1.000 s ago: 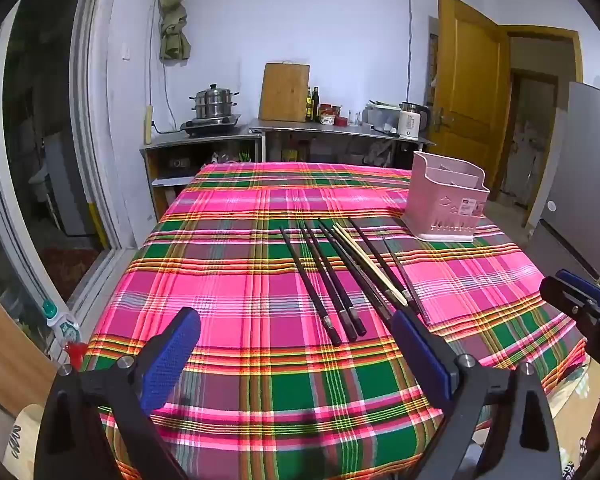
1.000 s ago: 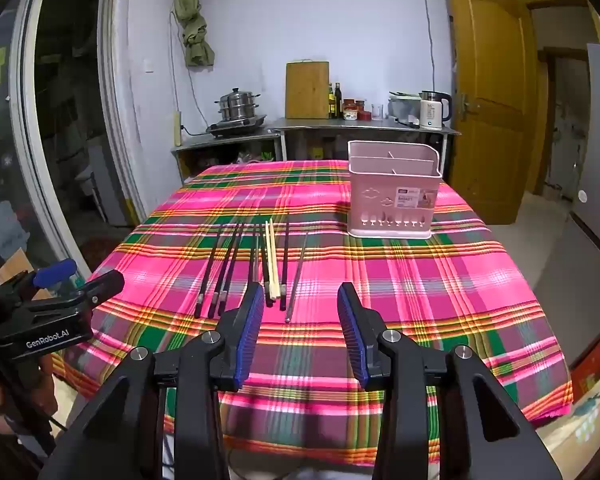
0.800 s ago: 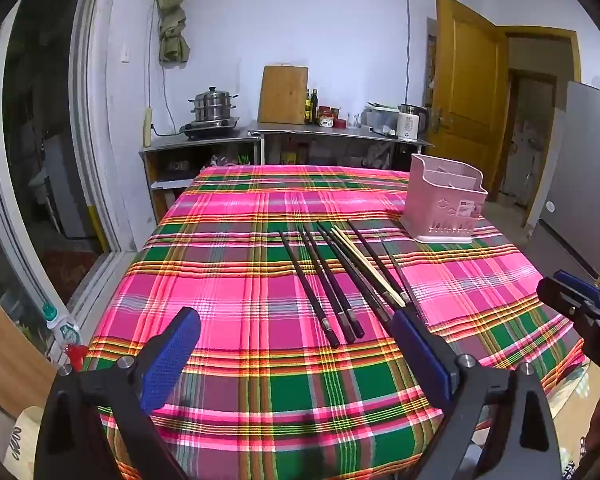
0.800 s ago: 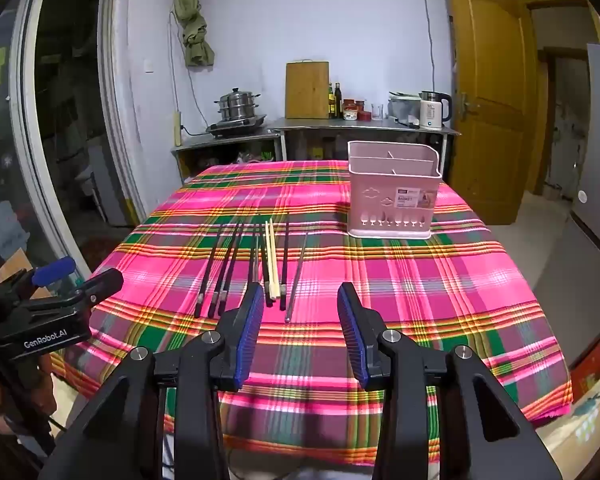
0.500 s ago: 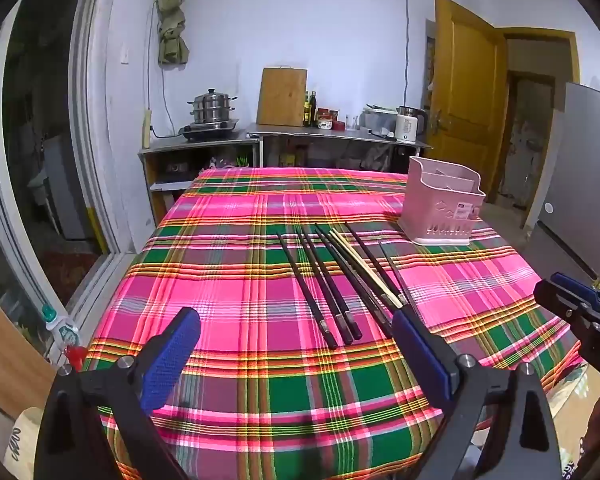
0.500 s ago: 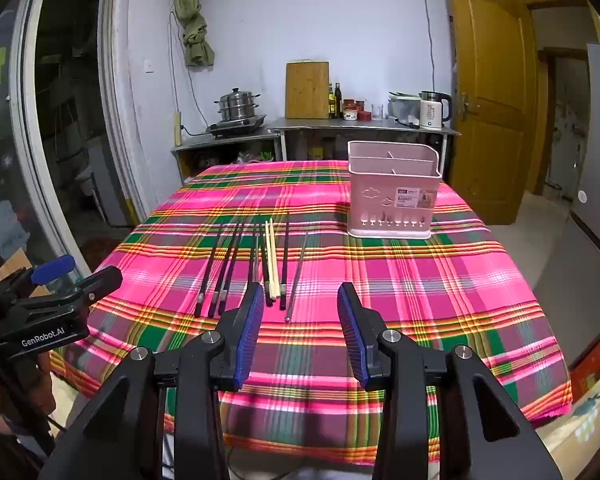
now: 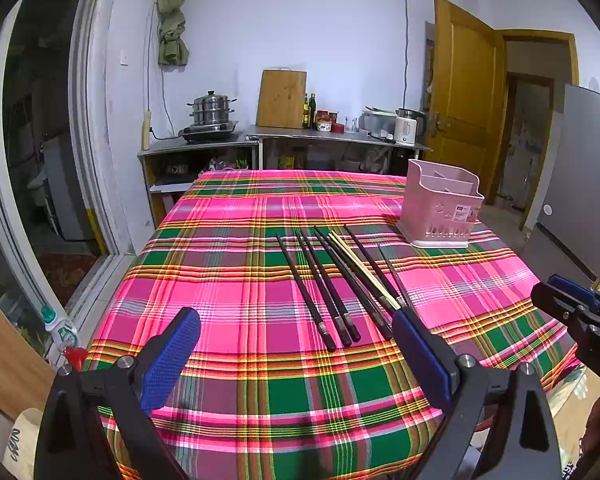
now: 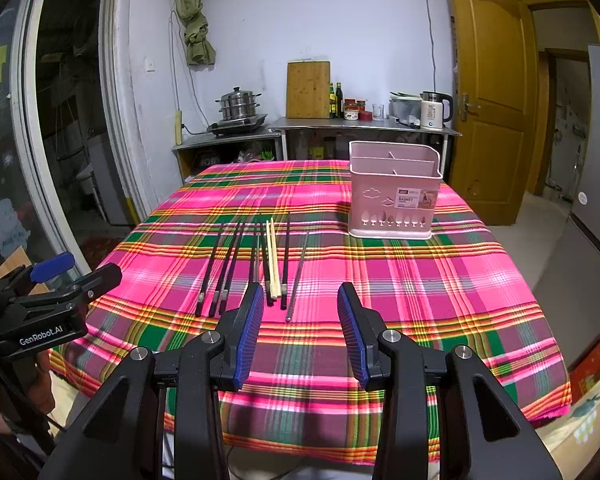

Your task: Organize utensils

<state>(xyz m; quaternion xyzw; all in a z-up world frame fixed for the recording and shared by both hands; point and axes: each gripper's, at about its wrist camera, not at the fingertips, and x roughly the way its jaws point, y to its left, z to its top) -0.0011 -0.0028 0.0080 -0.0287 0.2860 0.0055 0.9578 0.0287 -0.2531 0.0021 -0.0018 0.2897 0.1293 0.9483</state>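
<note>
We hover at the table edge, nothing picked up yet.
On the plaid tablecloth, the pink basket stands beyond the tightly packed chopsticks; our left gripper and right gripper, both spread empty, risk pinching several together.

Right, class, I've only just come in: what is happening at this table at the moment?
A person holds a gripper in each hand above a plaid-covered table. Both the left gripper and the right gripper are open and empty. A row of chopsticks lies untouched on the cloth, and the pink utensil basket stands beyond them, with nothing visible inside.
</note>
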